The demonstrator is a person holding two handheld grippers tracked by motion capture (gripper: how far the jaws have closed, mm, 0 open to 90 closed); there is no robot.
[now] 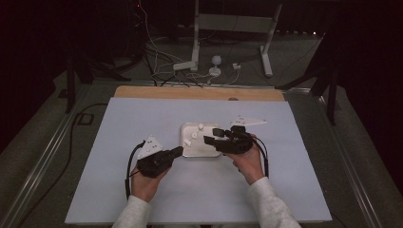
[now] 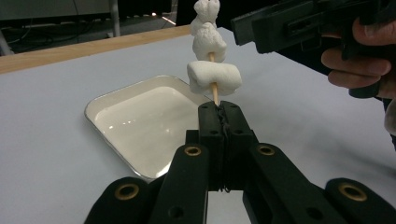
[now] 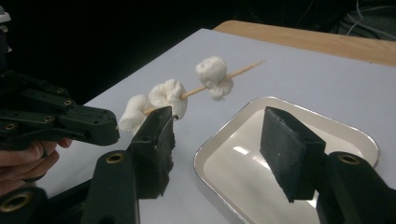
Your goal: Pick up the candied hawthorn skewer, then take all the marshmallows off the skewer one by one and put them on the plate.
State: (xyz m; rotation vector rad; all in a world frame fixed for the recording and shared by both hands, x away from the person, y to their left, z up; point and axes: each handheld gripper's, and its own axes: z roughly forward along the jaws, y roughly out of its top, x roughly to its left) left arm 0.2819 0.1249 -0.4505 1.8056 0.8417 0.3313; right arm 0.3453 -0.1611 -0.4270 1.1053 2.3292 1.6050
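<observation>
The left claw pinches a skewer of marshmallows upright – the half-open, empty right claw lies beside it, above the tray.

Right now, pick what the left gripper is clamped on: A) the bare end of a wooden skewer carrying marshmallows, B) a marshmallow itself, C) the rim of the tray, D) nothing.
A: in the left gripper view the left gripper has its jaws pressed together on the skewer just below the lowest of the marshmallows, above the tray.
</observation>
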